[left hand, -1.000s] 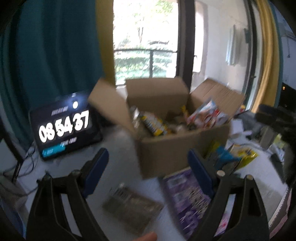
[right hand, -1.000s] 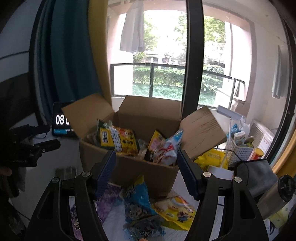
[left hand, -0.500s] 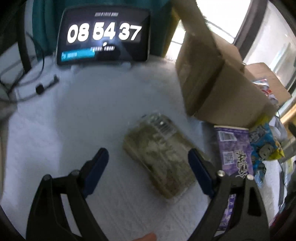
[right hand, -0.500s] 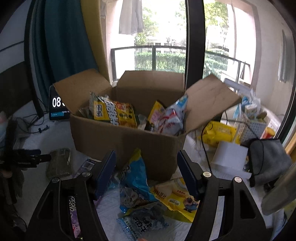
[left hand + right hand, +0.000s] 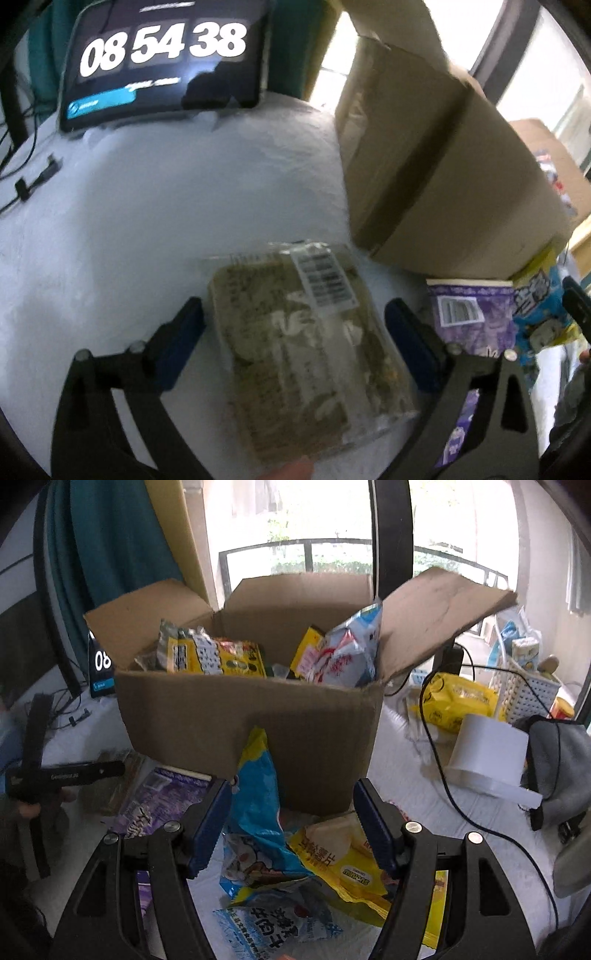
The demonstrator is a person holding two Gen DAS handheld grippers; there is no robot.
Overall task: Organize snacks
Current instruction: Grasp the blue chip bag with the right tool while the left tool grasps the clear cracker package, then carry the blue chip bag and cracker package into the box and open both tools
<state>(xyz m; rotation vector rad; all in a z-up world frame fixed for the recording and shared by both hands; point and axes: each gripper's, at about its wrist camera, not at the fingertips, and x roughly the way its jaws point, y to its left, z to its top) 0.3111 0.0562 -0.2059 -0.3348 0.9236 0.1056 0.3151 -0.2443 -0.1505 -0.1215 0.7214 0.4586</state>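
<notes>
- my left gripper [image 5: 293,325] has its jaws spread wide, and they have just been opening further; a clear pack of greenish-brown snack [image 5: 303,354] lies flat on the white table [image 5: 166,206] between the blue pads [image 5: 181,343], which stand just clear of its sides.
- just right of that pack lies a purple packet [image 5: 465,317], and beyond it a blue cartoon bag [image 5: 539,310], both against the foot of the cardboard box [image 5: 443,177].
- a tablet [image 5: 162,62] showing large white clock digits leans at the far edge of the table.
- my right gripper [image 5: 291,823] has its jaws partly apart with nothing clamped; it hangs over loose bags in front of the box.
- the box [image 5: 251,734] stands open, flaps up, and is crowded: a yellow-and-red pack [image 5: 218,657] stands at its left, a pale blue and red bag [image 5: 351,650] and a yellow pack [image 5: 310,646] at its right.
- outside it, the blue bag [image 5: 258,812] leans on the front wall, with a yellow bag [image 5: 343,864] and a pale blue packet [image 5: 280,923] flat beside it.
- at the right, a white slotted basket [image 5: 532,690] holds a few items i cannot make out.
</notes>
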